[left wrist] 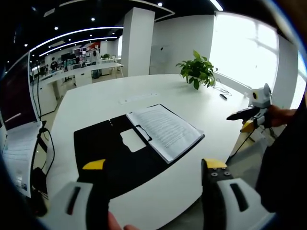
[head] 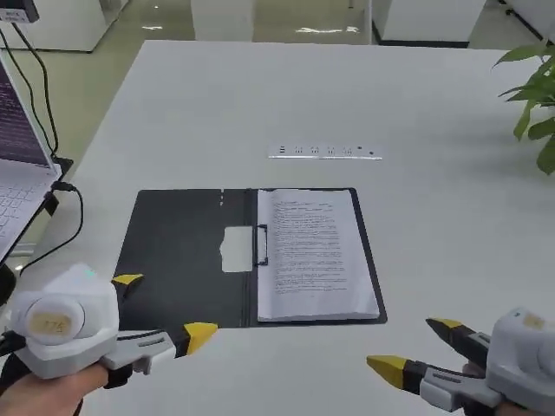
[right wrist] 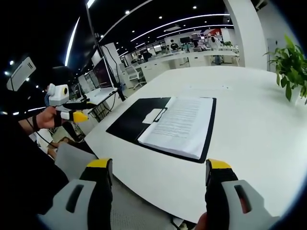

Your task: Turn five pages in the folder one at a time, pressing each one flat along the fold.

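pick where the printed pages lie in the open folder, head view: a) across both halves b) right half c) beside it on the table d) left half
b: the printed pages sit on the right half of the folder, just right of the clip at the fold.

print on the pages [head: 308,251] and laptop screen [head: 13,121] is too small to read.

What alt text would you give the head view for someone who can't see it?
An open black folder lies on a white table, with pages stacked on its right half. The left gripper and right gripper hover open on the near side of it. A laptop sits at the left and a plant at the right.
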